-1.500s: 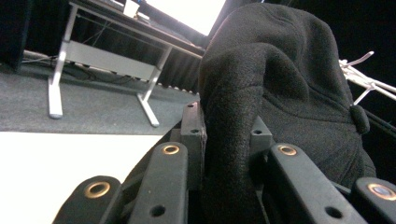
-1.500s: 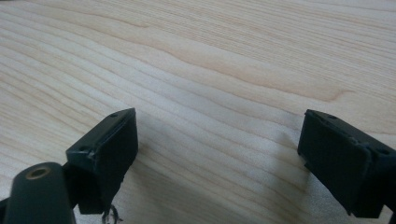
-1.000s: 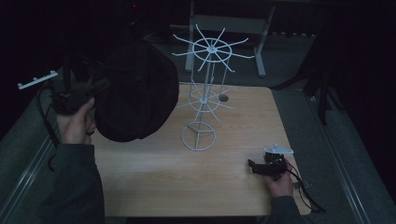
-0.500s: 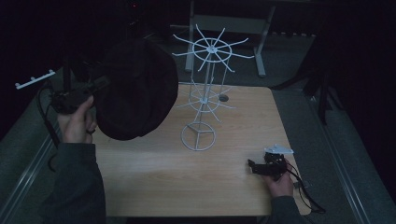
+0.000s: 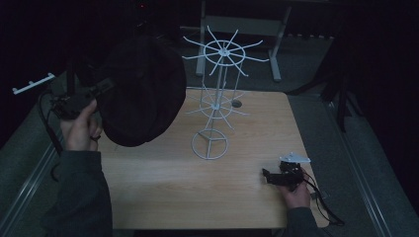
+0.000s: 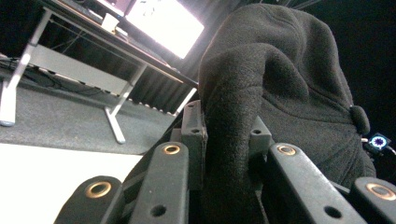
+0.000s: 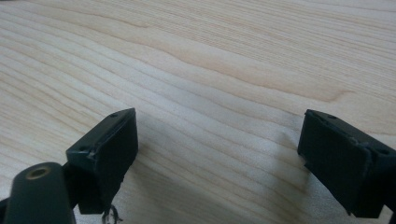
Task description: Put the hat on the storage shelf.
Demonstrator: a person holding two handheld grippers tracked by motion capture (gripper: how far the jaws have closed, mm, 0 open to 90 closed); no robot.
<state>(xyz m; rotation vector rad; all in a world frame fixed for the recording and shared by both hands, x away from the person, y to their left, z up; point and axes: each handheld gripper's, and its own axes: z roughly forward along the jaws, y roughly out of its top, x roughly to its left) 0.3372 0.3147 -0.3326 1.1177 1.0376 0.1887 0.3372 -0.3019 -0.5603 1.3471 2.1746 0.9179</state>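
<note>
1. Landmark: white wire rack standing mid-table, ring base on the wood, two tiers of spokes.
2. Left gripper is up in the air, left of the rack, roughly level with the rack's lower tier.
3. Its jaws are clamped on a black cap. In the left gripper view the cap's fleece fabric is pinched between the two jaws, fold running straight down into the gap.
4. Cap hangs off the jaw tips, crown toward the rack. It overlaps the left-hand spokes in the high view; can't tell if it touches them.
5. Cap is clear of the table, held above its left edge.
6. Left hand grips the gripper body from below, cable looping off to the left.
7. Right gripper sits low, right of and nearer to me than the rack base, well apart from the rack.
8. Its jaws stand wide apart with nothing between them. Right gripper view: bare wood grain under and between the two black pads.
9. Right hand rests near the table's near-right corner, cable trailing off behind it.
10. A small dark round spot on the table just right of the rack's pole; too small to identify.
</note>
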